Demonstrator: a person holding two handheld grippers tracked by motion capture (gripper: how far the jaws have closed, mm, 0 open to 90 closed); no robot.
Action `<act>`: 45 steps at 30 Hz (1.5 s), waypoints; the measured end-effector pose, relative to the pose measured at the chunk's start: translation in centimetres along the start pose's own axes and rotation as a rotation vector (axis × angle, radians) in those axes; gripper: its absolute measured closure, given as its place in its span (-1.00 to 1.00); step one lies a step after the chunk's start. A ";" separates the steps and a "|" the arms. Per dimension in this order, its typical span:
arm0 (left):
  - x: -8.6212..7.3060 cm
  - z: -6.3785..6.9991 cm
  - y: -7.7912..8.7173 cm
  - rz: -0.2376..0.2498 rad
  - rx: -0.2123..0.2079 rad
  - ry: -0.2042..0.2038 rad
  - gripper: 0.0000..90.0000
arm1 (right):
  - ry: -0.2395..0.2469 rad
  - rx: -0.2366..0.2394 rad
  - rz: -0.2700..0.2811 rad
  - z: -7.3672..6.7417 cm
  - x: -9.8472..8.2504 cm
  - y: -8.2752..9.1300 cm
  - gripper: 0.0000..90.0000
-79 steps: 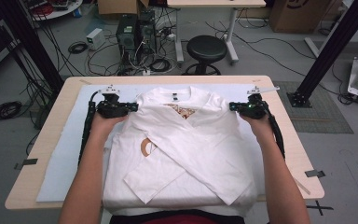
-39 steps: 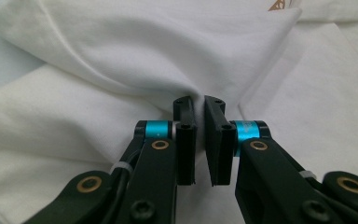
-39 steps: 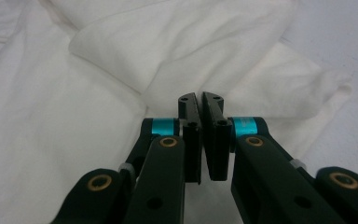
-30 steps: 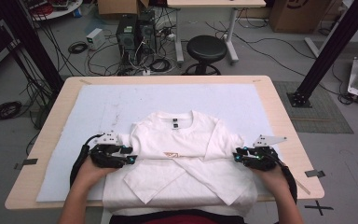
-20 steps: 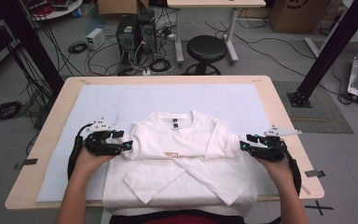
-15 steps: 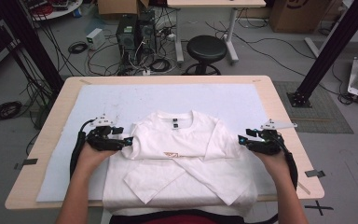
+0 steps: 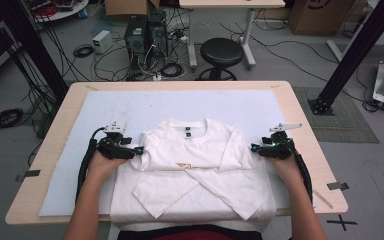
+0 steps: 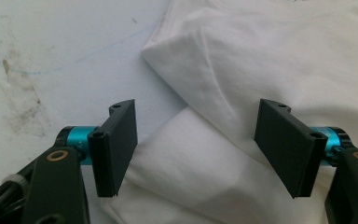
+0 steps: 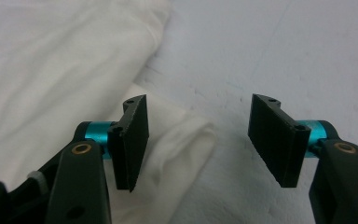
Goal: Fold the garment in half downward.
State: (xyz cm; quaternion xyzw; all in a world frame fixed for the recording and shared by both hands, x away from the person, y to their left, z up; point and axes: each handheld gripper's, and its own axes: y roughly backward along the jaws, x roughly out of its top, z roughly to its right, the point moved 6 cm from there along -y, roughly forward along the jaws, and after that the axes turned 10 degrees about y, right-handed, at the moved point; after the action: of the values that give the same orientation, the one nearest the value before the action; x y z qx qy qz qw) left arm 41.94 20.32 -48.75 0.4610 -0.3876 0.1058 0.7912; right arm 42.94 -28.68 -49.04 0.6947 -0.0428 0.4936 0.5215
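Note:
A white T-shirt [image 7: 195,165] lies folded over on the pale blue mat [image 7: 180,107], collar toward the far edge and sleeves crossed over its front. My left gripper [image 7: 136,151] rests at the shirt's left folded edge. Its jaws have just been opening and stand open over a fold of white cloth [image 8: 200,158] without pressing it. My right gripper [image 7: 254,148] sits at the shirt's right edge. Its jaws have also just been opening and stand open, with a corner of cloth [image 9: 177,140] beside the left jaw and bare mat between them.
The mat covers most of the wooden table [image 7: 300,115]; its far half is bare. The shirt's lower part hangs over the near table edge. A black stool [image 7: 222,51], computer towers [image 7: 145,35] and cables stand on the floor beyond the table.
The shirt's top part was folded down toward me. Since one second ago both grippers let go of the cloth, opened, and slid outward and slightly away to the shirt's side edges.

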 end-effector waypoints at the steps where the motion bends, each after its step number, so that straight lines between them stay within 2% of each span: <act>1: 0.0 0.0 0.0 0.008 -0.006 0.004 -0.35 | 0.004 -0.004 0.011 0.0 -0.1 0.0 -0.13; 8: -0.3 -0.2 0.2 0.039 -0.011 0.018 -0.35 | 0.018 -0.012 0.017 -0.4 -0.3 0.3 -0.12; 16: -0.4 0.1 0.3 0.029 -0.003 0.010 -0.29 | 0.027 0.020 0.028 -1.0 -0.4 0.4 -0.03; 22: -0.9 0.6 0.6 0.030 -0.044 0.008 -0.01 | 0.064 0.059 0.029 -2.6 -0.8 0.9 0.12; 24: -0.9 0.6 0.6 0.033 -0.053 0.010 0.12 | 0.076 0.067 0.028 -2.8 -0.9 1.1 0.28; 26: -1.0 0.7 0.7 0.029 -0.080 0.015 0.24 | 0.081 0.089 0.030 -2.9 -0.9 1.1 0.45; 27: -1.1 0.8 0.7 0.024 -0.089 0.011 0.32 | 0.083 0.103 0.031 -2.9 -0.9 1.1 0.63; 28: -1.1 0.9 0.7 0.019 -0.102 0.011 0.41 | 0.084 0.122 0.031 -2.9 -0.9 1.1 0.69; 30: -1.2 1.1 0.8 0.017 -0.113 0.007 0.55 | 0.100 0.115 0.029 -2.9 -0.8 1.2 0.79; 32: -1.1 1.0 0.9 0.015 -0.114 0.002 0.60 | 0.116 0.099 0.023 -2.9 -0.8 1.3 0.82; 34: -1.1 0.9 1.1 0.027 -0.128 0.023 0.62 | 0.130 0.077 0.012 -2.8 -0.7 1.3 0.84; 36: -1.0 0.8 1.2 0.033 -0.131 0.035 0.55 | 0.139 0.071 0.011 -2.7 -0.6 1.3 0.84; 37: -0.9 0.4 1.5 0.044 -0.118 0.061 0.55 | 0.134 0.072 0.008 -2.7 -0.6 1.3 0.84; 38: -1.0 0.3 1.7 0.044 -0.105 0.069 0.44 | 0.135 0.077 0.009 -2.7 -0.6 1.3 0.84; 39: -1.0 0.1 1.8 0.044 -0.093 0.069 0.38 | 0.133 0.078 0.006 -2.7 -0.6 1.3 0.84; 41: -1.2 -0.1 2.0 0.034 -0.093 0.071 0.36 | 0.135 0.081 0.008 -2.6 -0.6 1.3 0.83; 45: -1.5 0.1 2.0 0.014 -0.099 0.043 0.55 | 0.125 0.087 0.016 -2.6 -0.7 1.3 0.83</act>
State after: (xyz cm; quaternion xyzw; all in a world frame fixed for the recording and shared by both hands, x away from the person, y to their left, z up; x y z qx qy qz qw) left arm 39.85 21.66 -48.51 0.4162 -0.3783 0.1019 0.8205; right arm 40.20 -27.62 -48.79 0.6841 0.0059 0.5417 0.4885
